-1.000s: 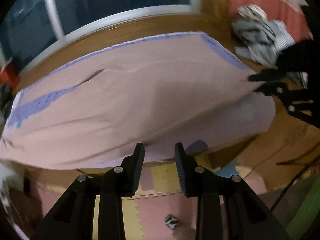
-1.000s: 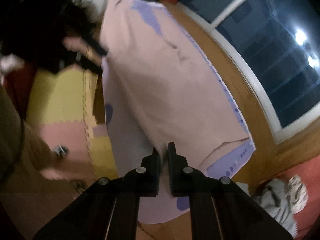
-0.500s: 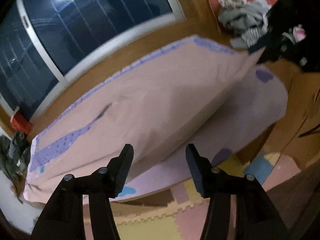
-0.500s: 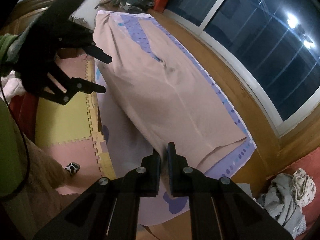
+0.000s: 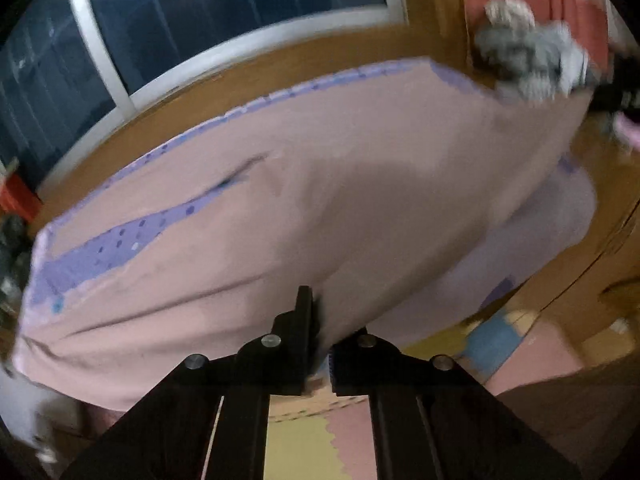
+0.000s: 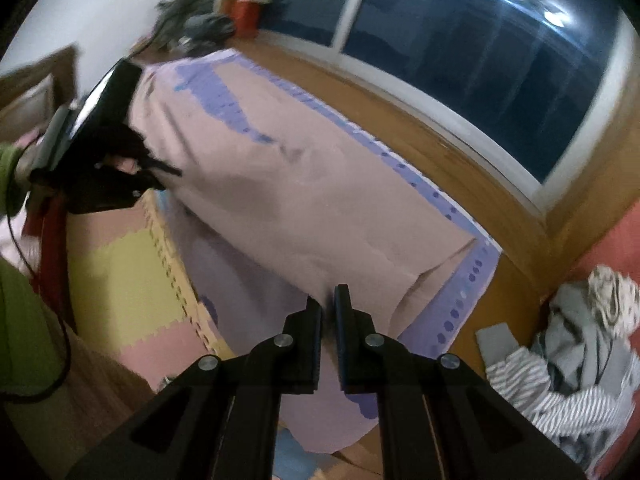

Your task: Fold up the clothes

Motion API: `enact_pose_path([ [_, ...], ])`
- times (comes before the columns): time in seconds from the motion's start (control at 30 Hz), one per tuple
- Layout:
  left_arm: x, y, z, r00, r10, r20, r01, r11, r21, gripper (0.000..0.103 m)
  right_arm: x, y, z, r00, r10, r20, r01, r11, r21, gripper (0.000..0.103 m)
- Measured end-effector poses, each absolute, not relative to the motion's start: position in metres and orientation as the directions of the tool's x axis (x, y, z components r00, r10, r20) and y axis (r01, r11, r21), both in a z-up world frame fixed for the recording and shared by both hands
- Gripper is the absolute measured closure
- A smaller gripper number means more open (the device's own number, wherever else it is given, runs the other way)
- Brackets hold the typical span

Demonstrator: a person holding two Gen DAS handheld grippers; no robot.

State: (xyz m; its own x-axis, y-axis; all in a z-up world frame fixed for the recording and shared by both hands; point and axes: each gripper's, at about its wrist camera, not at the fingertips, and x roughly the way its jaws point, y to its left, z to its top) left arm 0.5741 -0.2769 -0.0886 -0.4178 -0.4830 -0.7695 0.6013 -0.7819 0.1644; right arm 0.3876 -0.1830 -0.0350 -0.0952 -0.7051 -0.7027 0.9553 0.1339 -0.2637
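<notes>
Left claw (image 5: 316, 312): clamped on the near edge of the pink cloth (image 5: 320, 208); one finger shows above the fabric, the other is hidden under it.
Right claw (image 6: 328, 308): pinched tight on the cloth's (image 6: 280, 200) near edge, fabric caught between the two fingers.
Cloth: a big pink sheet with purple dotted borders, stretched out ahead of both claws over the wooden floor (image 6: 400, 120); a paler lilac layer lies beneath it, spilling toward the claws.
Left claw seen from the right: at the far left of the right claw's view, its black frame (image 6: 104, 152) meets the cloth's edge; a green sleeve (image 6: 16, 304) sits behind it.
Below the claws: foam puzzle mats (image 5: 304, 448) in yellow, pink and blue, with the cloth's near edge hanging over them.
Beyond the cloth: a dark window (image 5: 200, 20) with a white frame along the far side of the floor.
Right of the right claw: a heap of grey and striped clothes (image 6: 572, 352) on the floor, beside something red; well clear of the cloth.
Far corner: a red box (image 6: 248, 14) and a dark bundle (image 6: 192, 24) past the cloth's far end.
Blocking: nothing lies on the cloth between the claws; the frames are blurred.
</notes>
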Motion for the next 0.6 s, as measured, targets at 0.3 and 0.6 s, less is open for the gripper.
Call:
enact_pose_path([
  [0.3,0.581,-0.256,-0.067,-0.486,-0.347,-0.802,0.441,-0.890,0.118,0.098,0.380,-0.172,-0.047,-0.169,-0.674,-0.719,0.981,-0.041,-0.192,0.098],
  [0.6,0.543,-0.308,-0.020,-0.492,-0.302,-0.816,0.456,-0.888,0.054,0.098,0.347,-0.202,-0.039,-0.169,-0.679,-0.715,0.985,-0.101,-0.137,0.098],
])
